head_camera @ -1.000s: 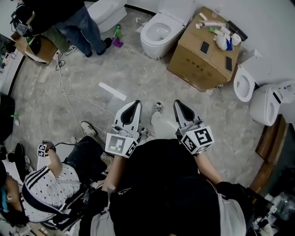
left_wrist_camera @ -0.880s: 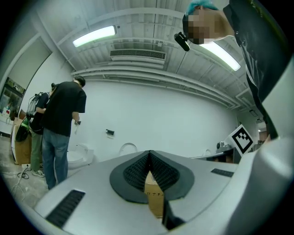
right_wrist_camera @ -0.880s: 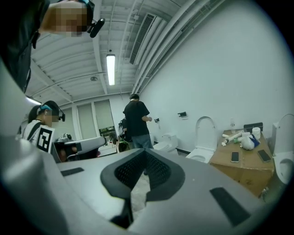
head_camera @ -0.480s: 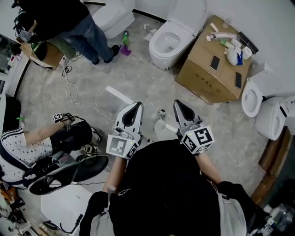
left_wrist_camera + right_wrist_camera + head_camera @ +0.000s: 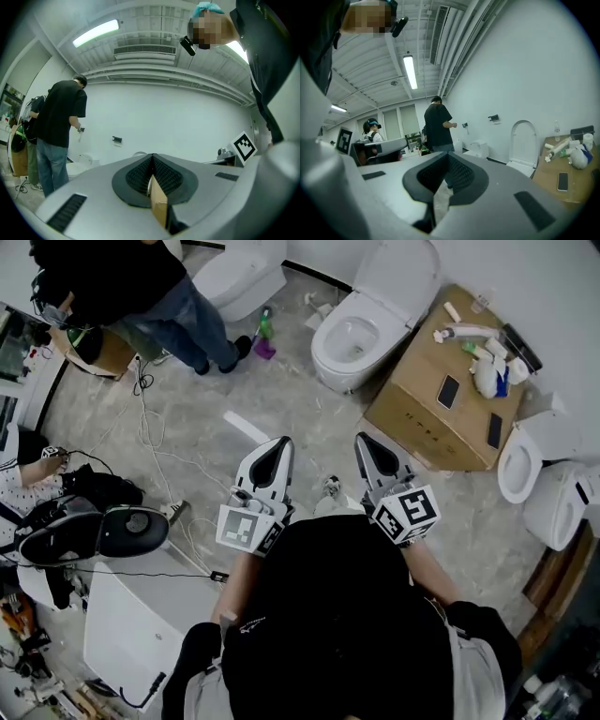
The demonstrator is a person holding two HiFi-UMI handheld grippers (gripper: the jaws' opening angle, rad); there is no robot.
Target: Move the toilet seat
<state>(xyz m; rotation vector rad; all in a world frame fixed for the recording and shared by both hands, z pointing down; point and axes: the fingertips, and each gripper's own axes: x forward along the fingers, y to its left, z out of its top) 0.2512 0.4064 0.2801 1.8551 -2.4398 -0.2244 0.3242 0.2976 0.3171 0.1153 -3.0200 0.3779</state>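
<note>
The toilet seat (image 5: pixel 405 276) stands lifted on the white toilet (image 5: pixel 328 352), just left of the cardboard box (image 5: pixel 427 427). It is well apart from the fingers, up ahead of them. The left gripper (image 5: pixel 274 454) and the right gripper (image 5: pixel 368 448) are held side by side and level, pointing toward the box. Both pairs of fingers are pressed together with nothing in them.

Test lab; several loose toilets (image 5: pixel 370 320)

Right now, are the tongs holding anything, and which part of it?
Nothing. The left tongs and the right tongs are both shut and empty; the toilet stands ahead, untouched.
</note>
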